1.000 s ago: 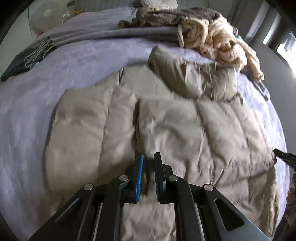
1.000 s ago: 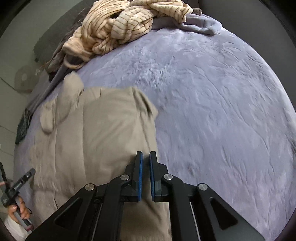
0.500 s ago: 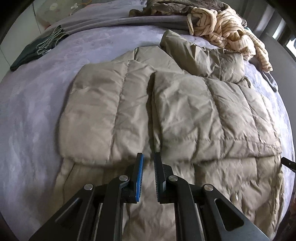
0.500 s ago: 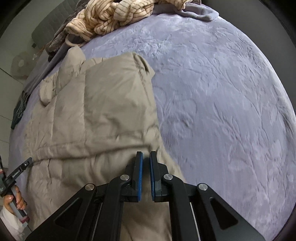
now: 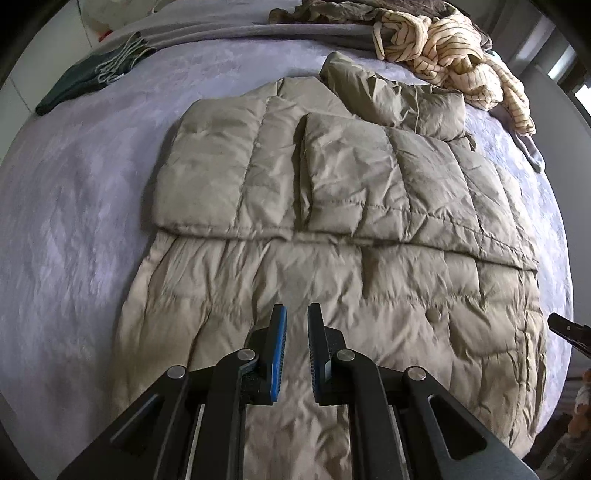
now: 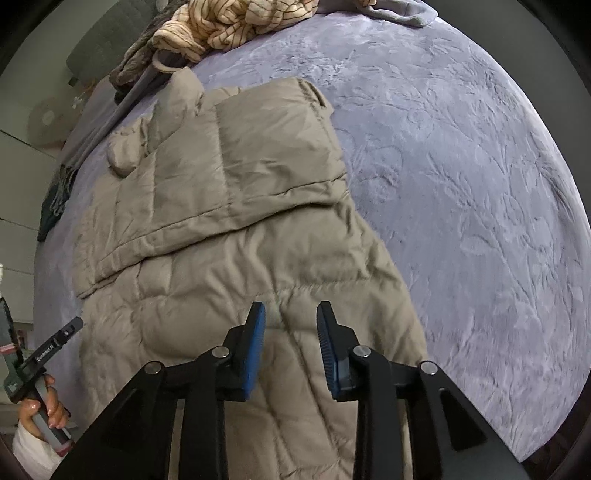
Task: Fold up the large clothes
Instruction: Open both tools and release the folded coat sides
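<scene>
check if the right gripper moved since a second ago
Yes. The right gripper has backed toward the near end of the quilted coat, and its jaws have just been opening, nothing between them.

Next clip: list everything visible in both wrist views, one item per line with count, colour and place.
Puffer jacket: one, khaki, flat mid-bed, both sleeves folded across its upper half.
Bedspread: one, lavender, leaf-patterned, under everything.
Striped garment: one, cream with dark stripes, bunched at the far edge of the bed.
Fringed cloth: one, dark green, far left edge.
Grey blanket: one, along the far side.
Fan: one, white, beyond the bed.
Left hand-held gripper: black with blue pads, shut, nothing between them, above the jacket's lower half.
Right hand-held gripper: same colours, jaws just opening, empty, near the jacket's right edge.
Hand: one, holding the left gripper's handle.
</scene>
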{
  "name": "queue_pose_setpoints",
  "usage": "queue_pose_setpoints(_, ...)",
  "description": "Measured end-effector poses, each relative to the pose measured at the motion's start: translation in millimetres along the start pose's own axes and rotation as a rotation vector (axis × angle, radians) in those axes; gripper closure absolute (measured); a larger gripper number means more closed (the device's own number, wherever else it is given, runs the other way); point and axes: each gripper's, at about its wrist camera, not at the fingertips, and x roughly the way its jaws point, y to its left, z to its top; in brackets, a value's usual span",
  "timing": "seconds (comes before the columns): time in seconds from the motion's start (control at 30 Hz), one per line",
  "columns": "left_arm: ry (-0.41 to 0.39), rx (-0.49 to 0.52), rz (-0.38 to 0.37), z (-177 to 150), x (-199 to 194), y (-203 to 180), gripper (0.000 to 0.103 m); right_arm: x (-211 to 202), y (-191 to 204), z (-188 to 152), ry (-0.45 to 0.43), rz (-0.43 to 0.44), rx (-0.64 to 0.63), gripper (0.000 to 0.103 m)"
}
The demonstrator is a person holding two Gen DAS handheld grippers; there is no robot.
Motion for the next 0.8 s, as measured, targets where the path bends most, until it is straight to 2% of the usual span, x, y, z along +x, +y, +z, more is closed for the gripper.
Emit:
queue_pose_setpoints(0.1, 0.023, -0.031, -0.032, -7.5, -6.5, 3.2, 0.09, -5.2, 3.9, -3.1, 0.003, 0.002, -0.003, 0.069)
queue_pose_setpoints(0.33, 0.028, -0.033, -0.035, -22.3, -23.0, 2.3, 0.089, -17.2, 15.9, -13.0, 0.013, 0.017, -0.028, 0.057)
queue_pose_setpoints(0.37, 0.029, -0.034, -0.031, -24.0, -24.8, 2.2, 0.085, -18.7, 17.7, -15.0, 0.016, 0.022, -0.032, 0.056)
queue_pose_setpoints(0.43, 0.019, -0.045, -0.01, -25.6, -30.0, 3.7, 0.0, -20.6, 21.1, -19.1, 0.021, 0.026, -0.04, 0.055)
queue_pose_setpoints(0.5, -0.037, -0.047, 0.025, -29.2, -43.4, 2.1, 0.001, -23.0, 23.6, -23.2, 0.027, 0.032, -0.046, 0.054)
queue_pose_setpoints(0.6, -0.042, -0.039, 0.038, -30.9, -49.8, -0.8, 0.001, -26.6, 26.1, -28.8, 0.031, 0.043, -0.052, 0.052)
queue_pose_setpoints(0.73, -0.049, -0.027, 0.037, -37.5, -57.1, -1.5, 0.001, -27.3, 27.2, -37.0, 0.043, 0.066, -0.057, 0.037)
queue_pose_setpoints(0.8, -0.039, -0.025, 0.037, -42.3, -57.1, -1.7, 0.001, -27.5, 29.1, -41.3, 0.047, 0.072, -0.063, 0.033)
